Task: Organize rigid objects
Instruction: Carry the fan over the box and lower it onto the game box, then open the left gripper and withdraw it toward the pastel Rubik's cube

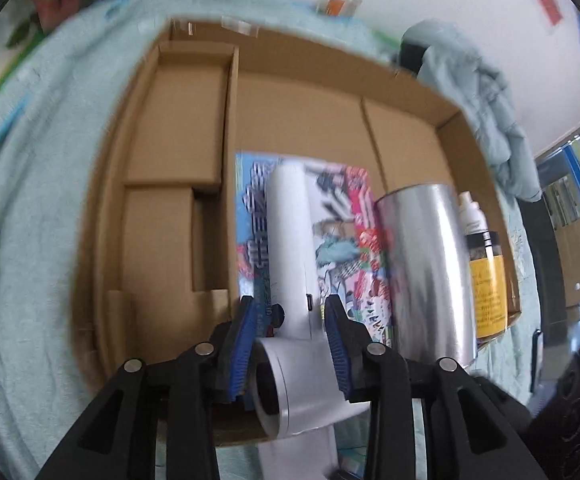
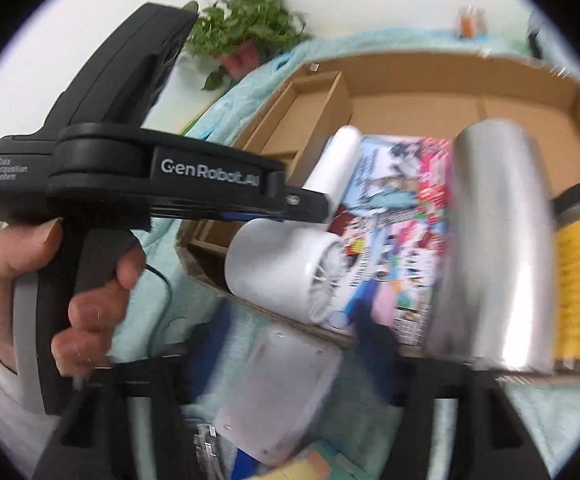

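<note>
Gripping the white hair dryer (image 1: 293,248) at its neck over the cardboard box (image 1: 297,76), the left hand-held gripper (image 1: 290,344) holds smooth, rigid plastic, likely slippery; the right hand-held gripper's state cannot be told.

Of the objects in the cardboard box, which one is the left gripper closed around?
The white hair dryer; the left gripper clamps it, while the silver cylinder and yellow-labelled bottle stand untouched.
</note>
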